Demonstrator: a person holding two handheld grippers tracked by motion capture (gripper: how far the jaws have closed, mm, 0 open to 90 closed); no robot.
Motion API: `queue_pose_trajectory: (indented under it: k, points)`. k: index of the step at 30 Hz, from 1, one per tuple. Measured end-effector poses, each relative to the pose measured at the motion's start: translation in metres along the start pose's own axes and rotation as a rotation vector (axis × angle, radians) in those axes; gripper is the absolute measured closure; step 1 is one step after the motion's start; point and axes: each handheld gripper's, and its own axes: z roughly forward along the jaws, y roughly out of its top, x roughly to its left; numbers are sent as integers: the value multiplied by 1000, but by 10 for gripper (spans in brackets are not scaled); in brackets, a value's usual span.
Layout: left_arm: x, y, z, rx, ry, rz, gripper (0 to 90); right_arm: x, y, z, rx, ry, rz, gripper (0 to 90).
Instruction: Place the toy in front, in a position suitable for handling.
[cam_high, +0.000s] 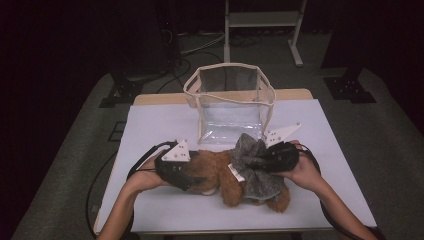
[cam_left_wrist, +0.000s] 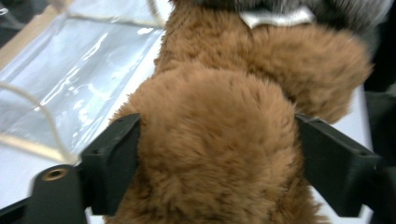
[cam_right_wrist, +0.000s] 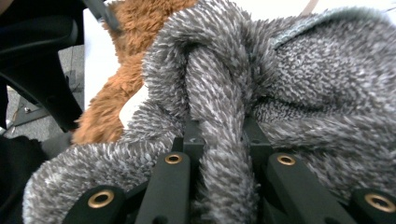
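**Both grippers on the plush bear, in front of the clear bag**

Nearest the lens in the left gripper view, the brown plush bear (cam_left_wrist: 219, 140) bulges between the two black jaws, its fur pressed against both pads, so the left gripper (cam_high: 186, 176) is grasping it. In the right gripper view the jaws at the bottom of the frame are clenched on a thick fold of the grey knitted garment (cam_right_wrist: 224, 154) the bear wears.

In the high view the bear lies on its side in the lower middle of the frame, on the white table (cam_high: 160, 125), with the left gripper at its left end and the right gripper (cam_high: 270, 159) at its right, on the grey cloth (a white label sticks out where fur meets cloth). Just above the bear, at the frame's centre, the clear plastic bag (cam_high: 230, 107) with cream trim stands upright, its mouth open; whether the two touch I cannot tell.
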Motion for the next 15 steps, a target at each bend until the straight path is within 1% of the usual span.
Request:
queue_pose_trajectory:
  k: [1,2,3,4,5,6,7,8,10,11,12,15]
  points:
    - [1,1,-1,-9,-4,-5,159,5,-4,-1,-3,5,-3,761]
    - [2,2,-1,-14,-9,-14,129,7,-6,-2,-4,8,-4,761]
    - [4,2,-1,-11,-6,-17,105,10,-8,-3,-3,8,-7,761]
    - [7,1,1,7,4,-23,102,12,-10,-4,-3,7,-11,761]
    - [9,0,4,12,3,-39,93,15,-12,-5,-4,9,-12,761]
    - [13,-3,8,21,-23,-67,84,16,-13,-6,-5,11,-12,761]
    - [14,-5,10,20,-43,-77,107,16,-14,-8,-8,16,-10,761]
    - [13,-7,13,9,-75,-77,170,15,-14,-9,-11,16,-7,761]
    - [8,-9,15,-3,-81,-56,233,11,-13,-14,-18,14,6,761]
    - [6,-9,15,-10,-81,-51,251,7,-10,-17,-31,8,12,761]
    - [4,-9,15,-6,-83,-39,258,5,-9,-19,-35,0,15,760]
    - [-2,-8,13,14,-99,-2,257,-5,2,-26,-64,-43,24,759]
